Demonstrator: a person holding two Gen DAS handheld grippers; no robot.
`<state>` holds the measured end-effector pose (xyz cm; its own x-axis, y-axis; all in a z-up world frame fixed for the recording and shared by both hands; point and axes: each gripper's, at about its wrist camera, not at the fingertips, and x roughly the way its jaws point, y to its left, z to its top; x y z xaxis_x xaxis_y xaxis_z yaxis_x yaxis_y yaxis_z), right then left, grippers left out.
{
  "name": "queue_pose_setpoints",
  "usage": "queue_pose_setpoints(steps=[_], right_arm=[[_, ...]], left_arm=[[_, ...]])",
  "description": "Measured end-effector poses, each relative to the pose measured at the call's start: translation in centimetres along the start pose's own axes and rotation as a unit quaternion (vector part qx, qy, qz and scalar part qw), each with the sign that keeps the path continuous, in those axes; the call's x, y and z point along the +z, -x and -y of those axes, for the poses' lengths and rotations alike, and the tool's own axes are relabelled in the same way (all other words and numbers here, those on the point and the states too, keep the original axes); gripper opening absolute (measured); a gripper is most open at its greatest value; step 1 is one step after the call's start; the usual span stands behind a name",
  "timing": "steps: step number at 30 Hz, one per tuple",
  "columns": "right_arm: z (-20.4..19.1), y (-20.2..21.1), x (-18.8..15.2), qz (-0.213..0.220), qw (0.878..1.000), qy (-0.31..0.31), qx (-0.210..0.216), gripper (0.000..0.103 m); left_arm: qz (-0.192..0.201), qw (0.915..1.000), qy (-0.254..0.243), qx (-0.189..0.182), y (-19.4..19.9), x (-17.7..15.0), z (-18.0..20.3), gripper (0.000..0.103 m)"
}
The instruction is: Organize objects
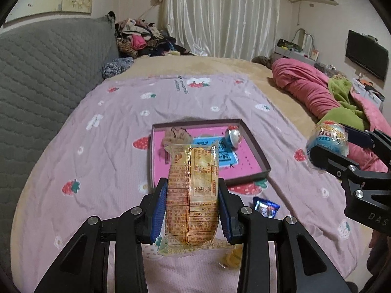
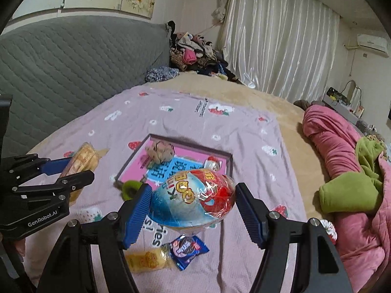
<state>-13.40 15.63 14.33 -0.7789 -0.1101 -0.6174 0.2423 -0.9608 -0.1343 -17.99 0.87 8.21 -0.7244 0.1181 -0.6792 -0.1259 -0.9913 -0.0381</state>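
Risk, left side: the left gripper (image 1: 193, 205) pinched a long yellow cellophane-wrapped pastry packet (image 1: 191, 195) between its blue pads, held above the bedspread short of the tray — the soft wrapper could slide or buckle if released too high.
Risk, right side: the right gripper (image 2: 193, 206) had its jaws closed against the ends of a blue-and-red foil-wrapped egg-shaped toy (image 2: 193, 199); judged likely to squirt out, since the pads met a rounded, glossy surface.
Collision: both grippers hung near the same tray, so crowding seemed possible.
Container: a shallow rectangular box tray with dark rim and pink floor (image 1: 256, 146) lay on the lilac strawberry-print bedspread (image 1: 97, 146).
Contents: a crumpled brownish wrapped snack (image 1: 177, 134), a flat blue printed packet (image 1: 226, 155) and a small foil-wrapped egg (image 1: 233, 135) — room remained at the near side.
Loose items: a small blue foil biscuit sachet (image 2: 188, 247) and a yellow wrapped snack (image 2: 146, 260) stayed outside the tray.
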Motion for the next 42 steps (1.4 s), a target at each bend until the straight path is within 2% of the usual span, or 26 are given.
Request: queue_pose_setpoints(steps=[7,22,32,39,42], right_arm=[[0.5,-0.5,2.1,0.015,1.000,-0.004,0.003,0.070],[2.5,-4.2,5.1,0.041,0.999,-0.031,0.013,0.070],[4.5,-7.6,5.3,0.055,0.997,-0.050,0.021,0.070],[4.8,-10.7,4.8,0.054,0.997,-0.052,0.026,0.070],[4.7,-12.2,4.2,0.050,0.998,-0.045,0.010,0.070]], left_arm=[[0.010,0.9999,-0.010,0.005,-0.4,2.5,0.1,0.039],[0.021,0.9997,0.001,0.008,-4.9,7.7,-1.0,0.039],[0.022,0.9997,0.010,0.007,-9.7,9.4,-2.1,0.039],[0.021,0.9996,0.008,0.017,-13.7,9.3,-2.6,0.039],[0.012,0.9998,0.009,0.016,-15.5,8.9,-2.9,0.039]])
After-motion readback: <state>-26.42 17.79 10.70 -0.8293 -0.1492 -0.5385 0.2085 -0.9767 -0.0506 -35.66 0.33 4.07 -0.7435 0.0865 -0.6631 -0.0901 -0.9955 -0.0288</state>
